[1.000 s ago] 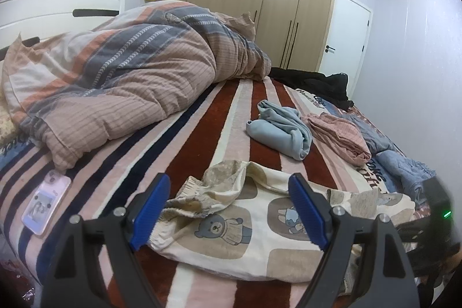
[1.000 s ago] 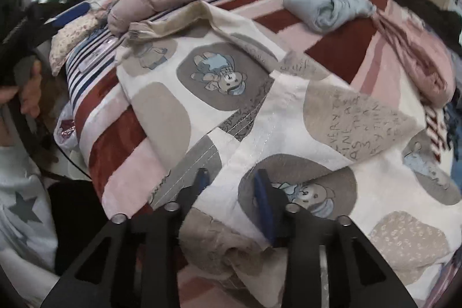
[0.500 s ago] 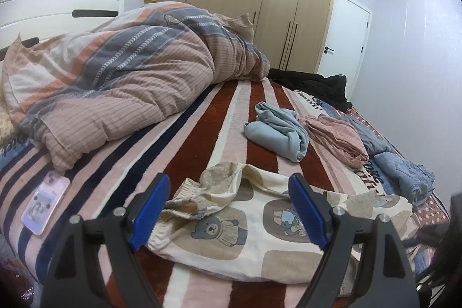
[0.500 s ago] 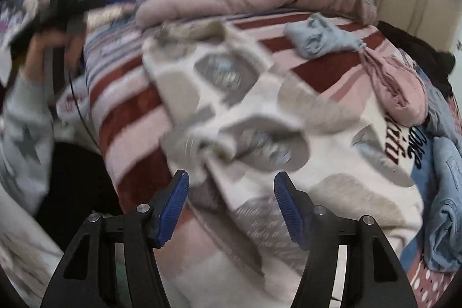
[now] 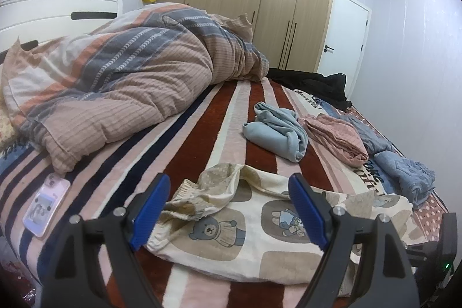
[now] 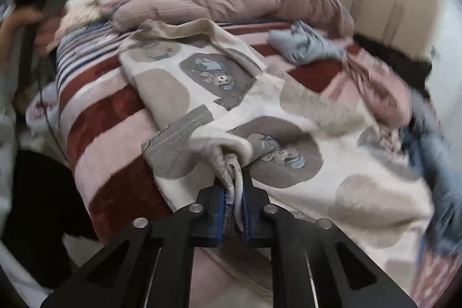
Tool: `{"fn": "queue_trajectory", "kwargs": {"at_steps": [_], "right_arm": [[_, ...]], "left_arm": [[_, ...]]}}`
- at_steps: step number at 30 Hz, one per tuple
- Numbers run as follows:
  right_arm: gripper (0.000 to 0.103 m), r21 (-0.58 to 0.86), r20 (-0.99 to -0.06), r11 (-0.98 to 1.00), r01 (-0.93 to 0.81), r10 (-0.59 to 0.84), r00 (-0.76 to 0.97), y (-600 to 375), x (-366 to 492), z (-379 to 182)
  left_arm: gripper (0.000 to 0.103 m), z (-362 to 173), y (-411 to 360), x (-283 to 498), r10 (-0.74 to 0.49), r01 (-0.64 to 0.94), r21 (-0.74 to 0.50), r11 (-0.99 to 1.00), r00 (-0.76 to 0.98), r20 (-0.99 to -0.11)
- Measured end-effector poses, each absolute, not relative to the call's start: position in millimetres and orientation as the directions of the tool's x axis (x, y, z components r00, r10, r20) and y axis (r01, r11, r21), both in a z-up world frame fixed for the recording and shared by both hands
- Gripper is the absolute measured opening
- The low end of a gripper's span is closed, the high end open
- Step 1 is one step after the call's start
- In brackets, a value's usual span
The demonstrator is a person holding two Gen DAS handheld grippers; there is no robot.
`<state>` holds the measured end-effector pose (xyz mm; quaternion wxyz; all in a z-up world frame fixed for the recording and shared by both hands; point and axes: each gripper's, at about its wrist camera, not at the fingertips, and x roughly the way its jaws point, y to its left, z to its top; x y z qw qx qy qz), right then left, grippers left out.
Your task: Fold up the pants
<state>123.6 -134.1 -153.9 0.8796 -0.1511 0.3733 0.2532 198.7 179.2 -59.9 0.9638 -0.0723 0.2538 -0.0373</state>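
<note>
Your right tongs [image 6: 233, 201] pinch a bunched edge of the pants [image 6: 202, 82] — carry it over; left tongs [image 5: 228, 210] hover spread above the waistband.

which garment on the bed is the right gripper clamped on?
The bear-print pants: right gripper pinches their edge. The light blue and pink garments lie untouched beyond.

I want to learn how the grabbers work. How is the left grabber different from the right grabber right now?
The left gripper is wide open, while the right gripper is pinched shut. The left gripper holds nothing and hovers by the waistband of the bear-print pants; the right gripper clamps a bunched bit of the same pants. Both have black arms and blue pads, and both point at the pants on the striped bed.
</note>
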Motion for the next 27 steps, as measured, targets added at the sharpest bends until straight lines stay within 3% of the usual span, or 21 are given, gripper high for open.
{"fn": "queue_trajectory", "kwargs": {"at_steps": [4, 9, 14, 17, 19, 20, 27], "right_arm": [[0.003, 0.129, -0.652, 0.835, -0.534, 0.477, 0.589, -137.9, 134.2, -132.0], [0.002, 0.237, -0.589, 0.822, -0.518, 0.546, 0.596, -139.0, 155.8, -103.2], [0.003, 0.260, -0.730, 0.830, -0.494, 0.504, 0.462, -128.4, 153.8, -153.2], [0.007, 0.259, -0.743, 0.836, -0.484, 0.493, 0.453, -127.7, 145.6, -173.6], [0.032, 0.269, -0.735, 0.819, -0.507, 0.515, 0.441, -126.6, 144.4, -169.2], [0.038, 0.305, -0.715, 0.794, -0.526, 0.556, 0.424, -125.5, 144.1, -160.7], [0.039, 0.299, -0.619, 0.793, -0.531, 0.584, 0.525, -156.8, 137.4, -97.4]], "left_arm": [[0.081, -59.5, 181.6, 199.4, -0.102, 0.029, -0.155, 0.988, 0.866, -0.489], [0.081, -56.4, 183.1, 200.1, -0.102, 0.030, -0.156, 0.987, 0.870, -0.483], [0.081, -54.9, 181.5, 200.4, -0.106, 0.036, -0.152, 0.988, 0.872, -0.478], [0.081, -55.3, 180.8, 200.7, -0.105, 0.036, -0.151, 0.988, 0.869, -0.483], [0.081, -55.0, 179.8, 200.7, -0.103, 0.034, -0.149, 0.988, 0.869, -0.484], [0.081, -55.0, 179.8, 200.7, -0.105, 0.036, -0.151, 0.988, 0.870, -0.482], [0.081, -55.2, 180.3, 202.5, -0.101, 0.032, -0.148, 0.988, 0.870, -0.483]]}}
